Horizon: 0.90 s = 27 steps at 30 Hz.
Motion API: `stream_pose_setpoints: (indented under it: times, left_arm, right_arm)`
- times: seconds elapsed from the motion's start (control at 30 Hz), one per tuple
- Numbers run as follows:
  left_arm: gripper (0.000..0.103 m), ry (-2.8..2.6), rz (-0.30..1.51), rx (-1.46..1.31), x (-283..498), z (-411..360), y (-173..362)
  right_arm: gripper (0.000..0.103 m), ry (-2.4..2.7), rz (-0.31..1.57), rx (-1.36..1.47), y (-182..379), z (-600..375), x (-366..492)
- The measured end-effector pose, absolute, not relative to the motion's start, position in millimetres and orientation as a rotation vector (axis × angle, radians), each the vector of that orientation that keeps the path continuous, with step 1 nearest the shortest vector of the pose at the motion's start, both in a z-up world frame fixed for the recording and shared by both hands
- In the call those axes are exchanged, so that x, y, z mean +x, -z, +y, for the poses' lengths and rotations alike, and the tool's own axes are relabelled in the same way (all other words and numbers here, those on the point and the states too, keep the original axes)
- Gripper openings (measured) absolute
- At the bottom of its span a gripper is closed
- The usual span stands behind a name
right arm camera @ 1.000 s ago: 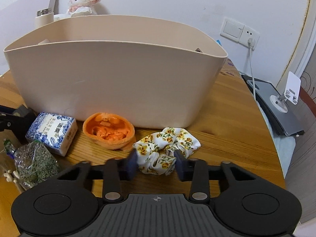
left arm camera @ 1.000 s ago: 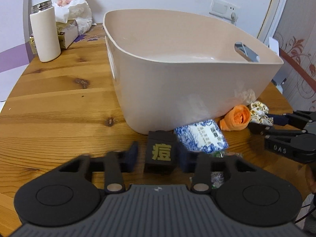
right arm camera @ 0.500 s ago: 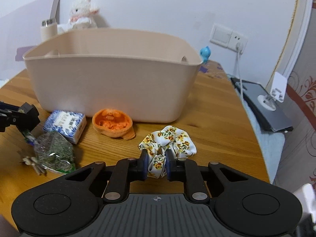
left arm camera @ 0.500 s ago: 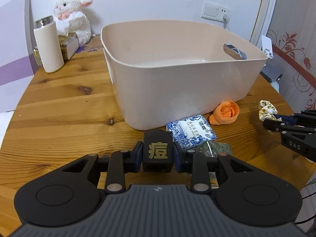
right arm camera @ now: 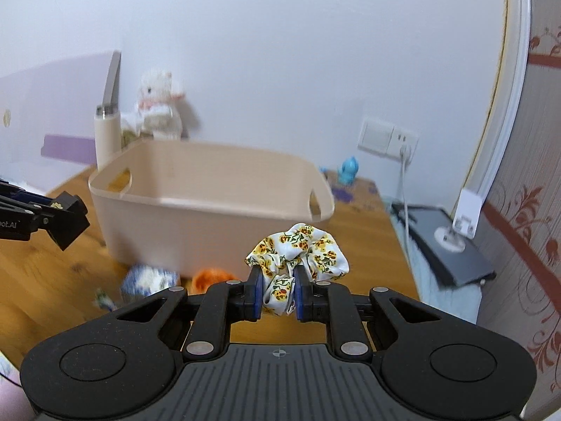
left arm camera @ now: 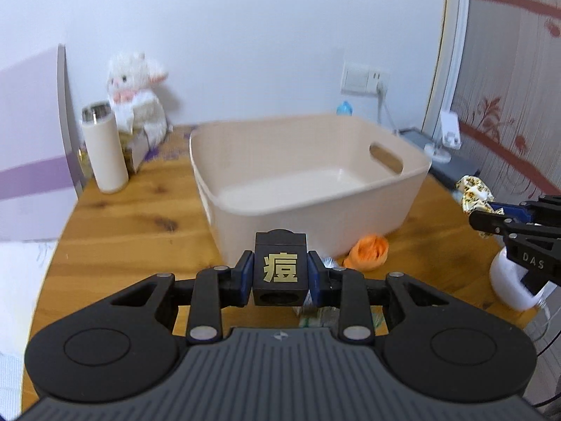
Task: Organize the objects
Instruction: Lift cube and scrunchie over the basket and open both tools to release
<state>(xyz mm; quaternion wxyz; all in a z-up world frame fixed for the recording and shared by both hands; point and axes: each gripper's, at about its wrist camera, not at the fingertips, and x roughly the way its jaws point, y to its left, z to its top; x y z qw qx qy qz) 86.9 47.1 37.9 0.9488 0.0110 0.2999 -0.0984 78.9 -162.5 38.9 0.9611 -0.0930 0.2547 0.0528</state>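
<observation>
Left tongs (left arm camera: pixel 279 277), left wrist view: blue-padded fingers clamped on either side of a small black cube with a gold character on its face (left arm camera: pixel 279 269), held clear above the wooden desk (left arm camera: pixel 133 224). Beyond the cube, a beige plastic tub with cut-out handles (left arm camera: pixel 308 182) sits mid-desk, interior bare as far as visible. An orange crumpled soft item (left arm camera: pixel 368 256) lies on the desk against the tub's near wall, just right of the cube. A clear packet (left arm camera: pixel 320 315) shows partly under the tongs' right finger. Near the desk's far-left corner: a cream cylindrical flask with a metal cap (left arm camera: pixel 104 151), upright; behind it a white plush lamb (left arm camera: pixel 135 100) on a box. At the right edge of this view, the right tongs (left arm camera: pixel 491 212) hold a floral white-and-yellow fabric scrunchie (left arm camera: pixel 473 193) in the air, off the tub's right side.

Right wrist view: right tongs (right arm camera: pixel 277 294) pinched shut on the scrunchie (right arm camera: pixel 298 251), fabric bunched above and between the pads, lifted off the desk (right arm camera: pixel 364 242). Tub (right arm camera: pixel 210 196) ahead and left. A blue-and-white patterned packet (right arm camera: pixel 147 279) and the orange item (right arm camera: pixel 212 277) lie at the tub's near wall; both blurred. Left tongs (right arm camera: pixel 52 221) enter from the left edge, their grip not readable here. A small blue figurine (right arm camera: pixel 349 170) stands near the desk's far-right corner.
</observation>
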Motion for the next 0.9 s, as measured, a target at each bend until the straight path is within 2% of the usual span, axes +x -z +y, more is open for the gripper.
stream_pose_setpoints:
  times: [0.5, 0.9]
  left_arm:
    - [0.034, 0.174, 0.516, 0.041, 131, 38, -82]
    - [0.034, 0.146, 0.669, 0.099, 222, 21, -42]
  right_arm:
    - [0.017, -0.159, 0.415, -0.162, -74, -128, 122]
    - [0.017, -0.192, 0.498, -0.164, -47, -115, 188]
